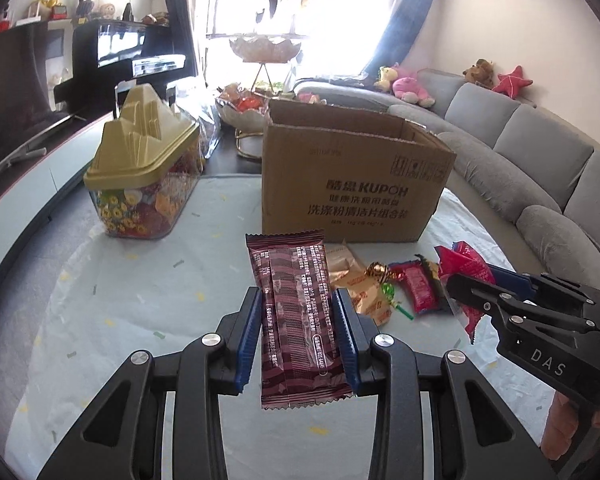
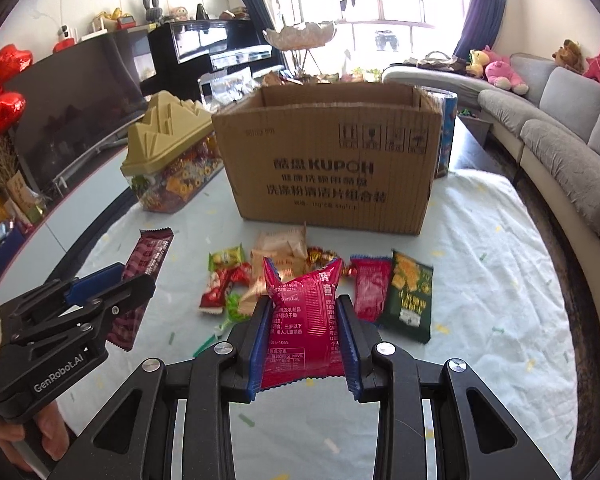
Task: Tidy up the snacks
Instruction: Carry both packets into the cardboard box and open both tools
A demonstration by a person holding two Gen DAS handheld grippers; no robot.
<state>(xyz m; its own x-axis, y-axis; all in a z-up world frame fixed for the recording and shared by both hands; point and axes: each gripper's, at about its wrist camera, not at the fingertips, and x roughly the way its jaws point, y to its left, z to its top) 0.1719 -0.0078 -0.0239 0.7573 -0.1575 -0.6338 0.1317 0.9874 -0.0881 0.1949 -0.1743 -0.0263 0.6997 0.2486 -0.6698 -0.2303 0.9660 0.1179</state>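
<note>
My left gripper (image 1: 298, 300) is shut on a long dark maroon snack bar (image 1: 296, 312), held lengthwise above the table; the same bar (image 2: 144, 256) shows at the left in the right wrist view. My right gripper (image 2: 305, 308) is shut on a puffy red snack packet (image 2: 304, 320), also lifted; it appears again as the red packet (image 1: 466, 264) at the right of the left wrist view. An open cardboard box (image 2: 332, 160) stands straight ahead. Loose snacks (image 2: 284, 256) lie in front of it, among them a dark green packet (image 2: 410, 296).
A clear candy jar with a gold peaked lid (image 1: 144, 168) stands left of the box. The table (image 1: 140, 300) wears a pale cloth. A grey curved sofa (image 1: 540, 152) runs along the right. A tiered snack stand (image 1: 260, 80) rises behind the box.
</note>
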